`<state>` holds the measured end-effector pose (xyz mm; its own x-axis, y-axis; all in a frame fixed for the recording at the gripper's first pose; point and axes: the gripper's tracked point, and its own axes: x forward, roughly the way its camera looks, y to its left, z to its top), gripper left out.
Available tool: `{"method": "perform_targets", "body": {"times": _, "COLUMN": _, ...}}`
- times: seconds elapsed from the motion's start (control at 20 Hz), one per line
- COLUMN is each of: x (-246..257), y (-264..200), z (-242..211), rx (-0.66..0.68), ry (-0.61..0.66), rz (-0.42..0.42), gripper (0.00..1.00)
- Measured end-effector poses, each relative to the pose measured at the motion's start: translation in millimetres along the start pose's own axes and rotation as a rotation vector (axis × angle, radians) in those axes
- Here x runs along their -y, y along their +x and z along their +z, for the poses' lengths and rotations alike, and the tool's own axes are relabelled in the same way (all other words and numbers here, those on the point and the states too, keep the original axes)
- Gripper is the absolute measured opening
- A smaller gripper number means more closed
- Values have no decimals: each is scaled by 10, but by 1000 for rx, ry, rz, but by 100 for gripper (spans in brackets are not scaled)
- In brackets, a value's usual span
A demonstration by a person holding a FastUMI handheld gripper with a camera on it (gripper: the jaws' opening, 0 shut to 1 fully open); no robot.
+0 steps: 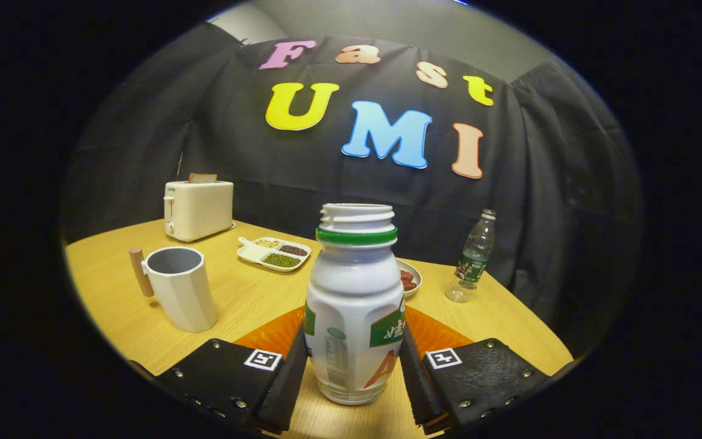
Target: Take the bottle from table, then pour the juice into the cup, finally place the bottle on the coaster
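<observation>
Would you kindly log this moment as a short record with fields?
tool: fingers either side of the bottle, touching or nearly so; grip unclear
bottle: white, cap off, upright on the table
coaster: orange, just behind the bottle
cup: white, wooden handle, left of the bottle
beyond: toaster, divided tray, clear bottle

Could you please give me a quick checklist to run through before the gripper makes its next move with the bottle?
1. Bottle between the gripper fingers: ok.
2. Both fingers pressing on the bottle: cannot tell; they sit at its sides.
3. Bottle cap off for pouring: ok.
4. Bottle upright: ok.
5. Cup upright, mouth open: ok.
6. Coaster free to take the bottle: ok, its visible part is bare.
</observation>
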<state>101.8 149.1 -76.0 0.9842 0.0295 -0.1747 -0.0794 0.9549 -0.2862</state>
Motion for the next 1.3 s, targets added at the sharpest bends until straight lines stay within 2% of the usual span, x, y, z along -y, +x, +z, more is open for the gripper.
{"method": "perform_targets", "body": {"times": 0.3, "x": -267, "y": 99, "z": 122, "rx": -20, "ry": -233, "rz": 58, "gripper": 72}}
{"method": "perform_targets", "body": {"times": 0.7, "x": -448, "y": 262, "z": 111, "rx": -65, "ry": -453, "rz": 109, "gripper": 72}}
{"method": "perform_targets", "body": {"times": 0.95, "x": -537, "y": 291, "z": 88, "rx": -92, "ry": -534, "rz": 143, "gripper": 72}}
{"method": "perform_targets", "body": {"times": 1.3, "x": -560, "y": 346, "z": 89, "rx": -111, "ry": -713, "rz": 135, "gripper": 72}}
